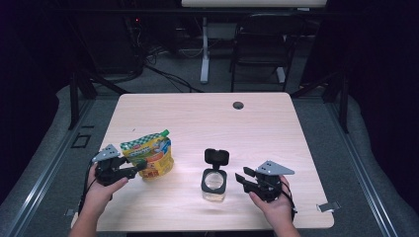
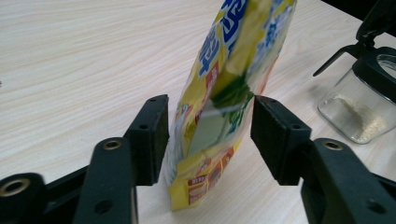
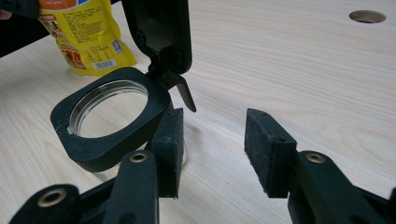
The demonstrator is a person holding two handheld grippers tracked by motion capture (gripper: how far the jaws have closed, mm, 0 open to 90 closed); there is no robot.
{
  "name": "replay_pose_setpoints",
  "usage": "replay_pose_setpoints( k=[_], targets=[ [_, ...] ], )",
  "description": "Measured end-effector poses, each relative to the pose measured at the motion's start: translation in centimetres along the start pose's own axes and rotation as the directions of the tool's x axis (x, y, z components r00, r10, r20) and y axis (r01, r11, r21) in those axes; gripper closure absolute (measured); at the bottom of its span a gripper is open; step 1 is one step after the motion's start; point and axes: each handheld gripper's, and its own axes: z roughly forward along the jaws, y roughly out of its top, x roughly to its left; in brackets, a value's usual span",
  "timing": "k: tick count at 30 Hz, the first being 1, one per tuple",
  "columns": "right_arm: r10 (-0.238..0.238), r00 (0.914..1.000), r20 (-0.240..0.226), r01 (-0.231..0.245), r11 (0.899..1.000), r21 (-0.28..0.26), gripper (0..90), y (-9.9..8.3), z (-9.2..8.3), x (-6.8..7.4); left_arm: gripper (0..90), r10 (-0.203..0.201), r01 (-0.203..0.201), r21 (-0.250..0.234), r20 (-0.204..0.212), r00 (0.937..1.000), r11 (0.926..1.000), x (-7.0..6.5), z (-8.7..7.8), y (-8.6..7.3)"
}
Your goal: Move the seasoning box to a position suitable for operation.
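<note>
The pouch (image 2: pixel 229 88) stands upright on the table (image 1: pixel 257 123), its long axis vertical, its lower edge between the 2 jaws of the left gripper (image 2: pixel 208 135). The left jaw lies against the film; the right jaw stands just clear, so the pouch is bracketed, not clamped. The jar (image 3: pixel 109 123), lid (image 3: pixel 161 30) hinged back, stands to the pouch's right. The right gripper (image 3: pixel 212 149) is nearer it: jaws spread, 1 pad beside the glass wall, the gap itself holding nothing.
</note>
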Motion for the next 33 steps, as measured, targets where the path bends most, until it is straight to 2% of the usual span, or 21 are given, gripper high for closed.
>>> replay_pose_setpoints(
  k=[6, 13, 14, 18, 25, 29, 33],
  targets=[
    [0.010, 1.0000, 0.001, -0.010, 1.000, -0.003, 57.4, -0.2, -0.2, 0.0, 40.8, -0.011, 0.011, -0.013, 0.019, 0.9998, 0.9999, 0.3, 0.6, 0.1],
    [0.016, 0.9998, 0.012, -0.016, 1.000, -0.001, 57.1, -0.5, -0.6, -0.2, 42.8, 0.000, 0.001, -0.019, 0.032, 0.9995, 0.9998, 0.2, 1.2, 0.4],
    [0.014, 0.9998, 0.013, -0.014, 1.000, 0.002, 57.0, -0.5, -0.7, -0.2, 44.6, 0.001, 0.000, -0.021, 0.041, 0.9992, 0.9998, 0.1, 1.3, 0.4],
    [0.021, 0.9997, 0.015, -0.021, 1.000, -0.007, 56.8, -0.7, -0.8, -0.2, 50.4, 0.035, -0.035, -0.026, 0.007, 0.9994, 0.9990, -0.4, 1.4, 0.5],
    [0.017, 0.9997, 0.014, -0.017, 1.000, -0.002, 56.6, -0.6, -0.7, -0.3, 59.5, 0.062, -0.063, -0.041, -0.012, 0.9980, 0.9972, -1.5, 1.1, 0.5],
    [0.021, 0.9997, 0.014, -0.021, 1.000, -0.004, 56.6, -0.5, -0.6, -0.3, 68.4, 0.058, -0.060, -0.082, -0.027, 0.9979, 0.9948, -2.5, 0.7, 0.9],
    [0.018, 0.9998, 0.010, -0.018, 1.000, -0.005, 56.5, -0.4, -0.5, -0.3, 76.1, 0.079, -0.083, -0.097, -0.048, 0.9957, 0.9918, -3.4, 0.4, 1.3]
  ],
)
